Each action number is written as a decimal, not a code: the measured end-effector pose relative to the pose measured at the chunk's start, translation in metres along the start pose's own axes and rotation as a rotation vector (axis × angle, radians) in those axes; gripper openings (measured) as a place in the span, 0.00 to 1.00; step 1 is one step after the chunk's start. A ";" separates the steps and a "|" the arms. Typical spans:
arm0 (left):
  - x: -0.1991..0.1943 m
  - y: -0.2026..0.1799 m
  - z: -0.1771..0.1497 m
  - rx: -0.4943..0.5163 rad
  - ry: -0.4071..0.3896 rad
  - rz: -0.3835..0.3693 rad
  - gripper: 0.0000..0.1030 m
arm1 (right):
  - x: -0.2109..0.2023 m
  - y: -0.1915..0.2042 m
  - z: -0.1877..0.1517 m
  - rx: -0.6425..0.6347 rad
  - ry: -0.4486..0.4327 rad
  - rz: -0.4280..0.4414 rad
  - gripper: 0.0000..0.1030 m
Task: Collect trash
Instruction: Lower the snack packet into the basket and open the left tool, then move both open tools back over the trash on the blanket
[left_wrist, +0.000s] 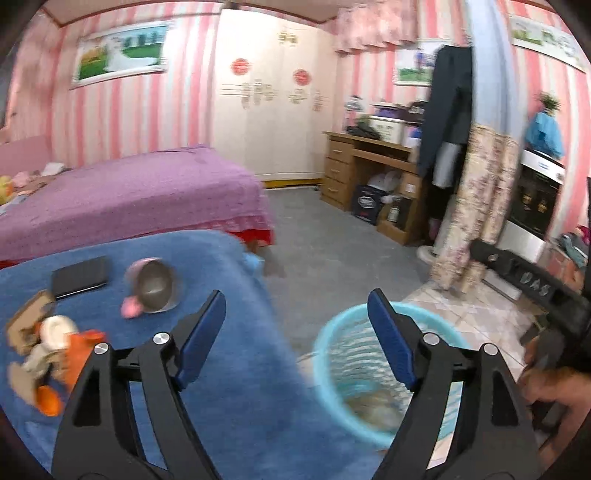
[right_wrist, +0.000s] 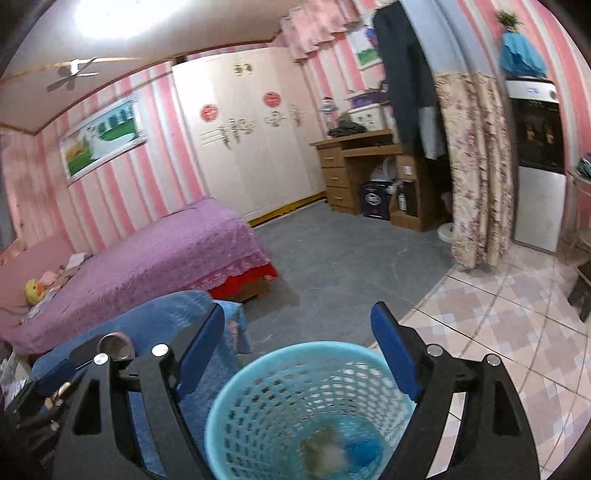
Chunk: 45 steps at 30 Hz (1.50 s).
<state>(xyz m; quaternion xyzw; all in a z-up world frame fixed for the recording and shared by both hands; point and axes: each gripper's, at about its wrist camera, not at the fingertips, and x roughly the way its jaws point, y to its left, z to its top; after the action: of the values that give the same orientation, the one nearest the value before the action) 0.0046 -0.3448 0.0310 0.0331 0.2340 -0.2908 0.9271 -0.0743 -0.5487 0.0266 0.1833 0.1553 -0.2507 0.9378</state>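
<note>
A light blue mesh trash basket (left_wrist: 354, 354) stands on the floor beside a table draped in blue cloth (left_wrist: 207, 369). In the right wrist view the basket (right_wrist: 295, 406) lies right below my right gripper (right_wrist: 299, 339), which is open with nothing between its blue pads; blurred scraps lie at the basket's bottom (right_wrist: 332, 450). My left gripper (left_wrist: 297, 325) is open and empty, hovering over the table edge and the basket's rim. On the cloth at the left lies a heap of trash (left_wrist: 44, 354): orange peel, brownish scraps, a pale piece.
A steel bowl with a pink rim (left_wrist: 153, 286) and a dark phone-like slab (left_wrist: 81, 277) lie on the cloth. A purple bed (left_wrist: 122, 199) stands behind, a wooden desk (left_wrist: 362, 170) at the far wall. A hand and the other tool (left_wrist: 554, 332) show at the right.
</note>
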 end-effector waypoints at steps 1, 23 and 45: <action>-0.005 0.011 -0.001 -0.006 0.000 0.019 0.76 | 0.000 0.007 -0.002 -0.011 0.002 0.013 0.78; -0.109 0.274 -0.081 -0.195 0.037 0.444 0.76 | -0.007 0.259 -0.109 -0.352 0.181 0.403 0.81; -0.075 0.276 -0.101 -0.146 0.120 0.423 0.76 | 0.004 0.286 -0.129 -0.401 0.240 0.398 0.82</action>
<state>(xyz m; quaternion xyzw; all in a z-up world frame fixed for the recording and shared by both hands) 0.0618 -0.0575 -0.0455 0.0314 0.2970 -0.0700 0.9518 0.0543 -0.2653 -0.0132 0.0496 0.2724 -0.0028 0.9609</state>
